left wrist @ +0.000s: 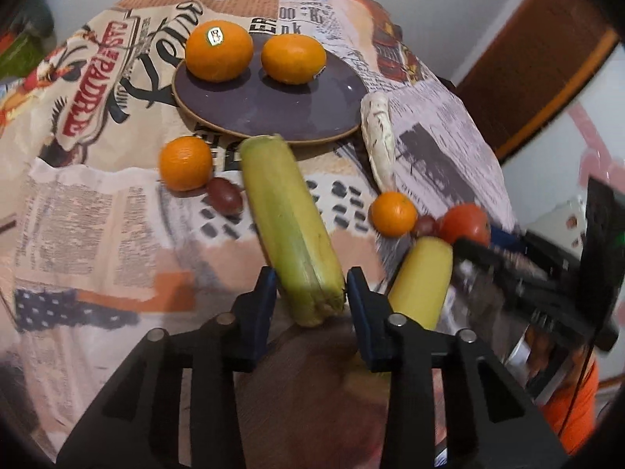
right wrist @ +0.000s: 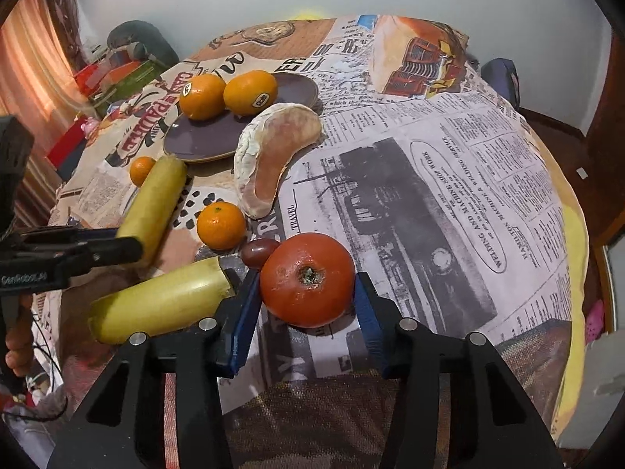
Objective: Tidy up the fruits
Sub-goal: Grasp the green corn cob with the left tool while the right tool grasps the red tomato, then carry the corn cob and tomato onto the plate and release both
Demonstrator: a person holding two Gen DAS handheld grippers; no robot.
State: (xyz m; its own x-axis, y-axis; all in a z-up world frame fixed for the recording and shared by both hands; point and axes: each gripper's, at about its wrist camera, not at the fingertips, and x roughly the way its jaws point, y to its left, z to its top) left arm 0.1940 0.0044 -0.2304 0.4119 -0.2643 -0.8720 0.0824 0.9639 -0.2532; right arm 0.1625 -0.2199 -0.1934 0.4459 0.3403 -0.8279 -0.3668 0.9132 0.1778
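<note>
My left gripper (left wrist: pixel 308 289) is shut on the near end of a yellow-green banana piece (left wrist: pixel 289 226), which also shows in the right wrist view (right wrist: pixel 154 207). My right gripper (right wrist: pixel 306 293) has its jaws around a red tomato (right wrist: pixel 308 279), touching or nearly touching its sides. A dark purple plate (left wrist: pixel 273 109) holds two large oranges (left wrist: pixel 218 49) (left wrist: pixel 293 58). Two small oranges (left wrist: pixel 185 162) (left wrist: pixel 393 213), two dark grapes (left wrist: pixel 224 193) (right wrist: pixel 259 252), a pomelo segment (right wrist: pixel 269 160) and a second banana piece (right wrist: pixel 160 301) lie on the tablecloth.
The round table has a newspaper-print cloth (right wrist: pixel 429 195) that drops off at the right edge. Boxes and clutter (right wrist: pixel 117 74) stand beyond the table's far left. A wooden door (left wrist: pixel 539 58) is at the right.
</note>
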